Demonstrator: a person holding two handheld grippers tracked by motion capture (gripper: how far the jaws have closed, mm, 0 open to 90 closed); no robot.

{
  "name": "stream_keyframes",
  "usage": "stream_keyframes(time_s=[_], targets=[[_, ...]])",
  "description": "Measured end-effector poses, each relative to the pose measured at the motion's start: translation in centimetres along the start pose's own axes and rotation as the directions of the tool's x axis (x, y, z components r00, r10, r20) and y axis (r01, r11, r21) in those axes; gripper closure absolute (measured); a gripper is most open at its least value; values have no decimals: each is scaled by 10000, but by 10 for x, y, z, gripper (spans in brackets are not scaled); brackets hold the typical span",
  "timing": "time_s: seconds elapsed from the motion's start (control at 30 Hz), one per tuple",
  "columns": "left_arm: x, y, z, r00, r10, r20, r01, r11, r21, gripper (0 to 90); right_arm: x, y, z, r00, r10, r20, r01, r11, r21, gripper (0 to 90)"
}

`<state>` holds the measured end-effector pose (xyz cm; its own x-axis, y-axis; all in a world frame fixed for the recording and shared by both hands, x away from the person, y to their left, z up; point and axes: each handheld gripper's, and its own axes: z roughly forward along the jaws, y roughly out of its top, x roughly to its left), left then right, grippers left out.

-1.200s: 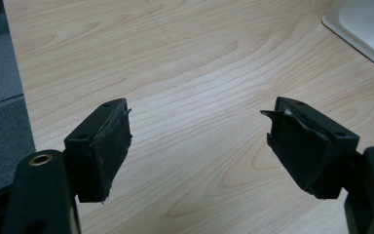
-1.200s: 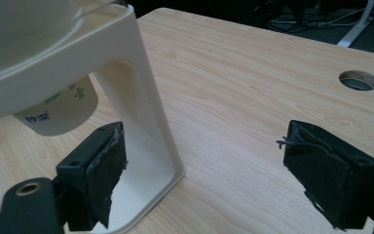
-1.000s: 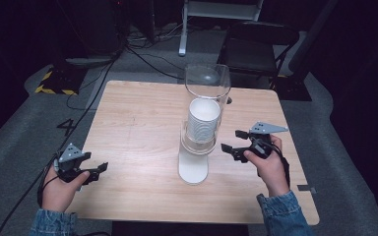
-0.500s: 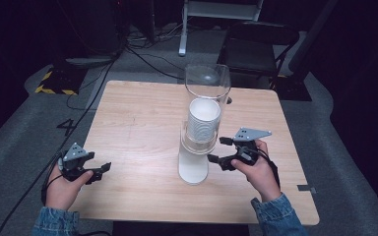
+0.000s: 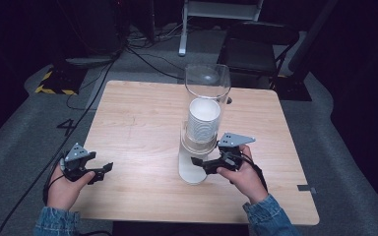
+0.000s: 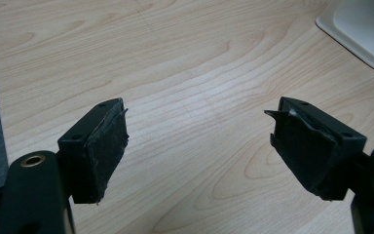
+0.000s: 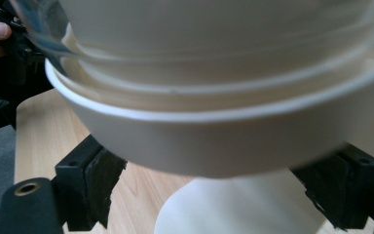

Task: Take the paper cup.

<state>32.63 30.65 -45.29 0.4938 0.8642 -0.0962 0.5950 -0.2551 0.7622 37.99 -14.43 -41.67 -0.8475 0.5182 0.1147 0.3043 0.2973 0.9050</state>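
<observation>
Paper cups (image 5: 203, 123) stand stacked inside a clear tube dispenser (image 5: 205, 86), upright on its white base (image 5: 191, 169) near the middle of the wooden table (image 5: 142, 118). Right gripper (image 5: 201, 163) sits at the foot of the tube — in the right gripper view its jaws stand spread on either side of the lowest cup (image 7: 214, 146), below the cup's rim, not visibly pressing on it. Left gripper (image 5: 103, 171) is well apart at the table's near-left edge, held in the person's left hand (image 5: 64, 189); its jaws gape wide over bare wood — nothing between them.
</observation>
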Motion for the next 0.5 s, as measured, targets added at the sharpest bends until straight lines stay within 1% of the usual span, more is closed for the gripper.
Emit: stream_keyframes(time_s=[0.07,0.1,0.13,0.23,0.33,0.37,0.4,0.5], targets=[[0,0,0,10000,20,-26,-20,10000,7,207,3,-1,4,10000,-18,67,20,9996,-286,166],[0,0,0,10000,20,-26,-20,10000,7,207,3,-1,4,10000,-18,67,20,9996,-286,166],[0,-1,0,10000,-28,-43,28,10000,-17,207,5,-2,7,9998,67,191,-56,9982,-590,167],[1,-1,-1,10000,-22,-49,22,10000,-14,207,5,-3,12,9994,46,342,-15,9958,-919,177],[1,-1,0,10000,-23,-51,23,10000,-15,207,5,-7,16,9989,-12,475,61,9945,-1041,214],[1,-1,0,10000,-23,-51,23,10000,-15,207,5,-7,16,9989,-12,475,61,9945,-1041,214],[1,-1,0,10000,17,-23,-17,10000,13,207,4,-9,17,9975,-105,694,180,9939,-1090,258],[1,-1,0,10000,19,-36,-19,10000,33,207,4,-10,15,9963,44,860,77,9902,-1395,327]])
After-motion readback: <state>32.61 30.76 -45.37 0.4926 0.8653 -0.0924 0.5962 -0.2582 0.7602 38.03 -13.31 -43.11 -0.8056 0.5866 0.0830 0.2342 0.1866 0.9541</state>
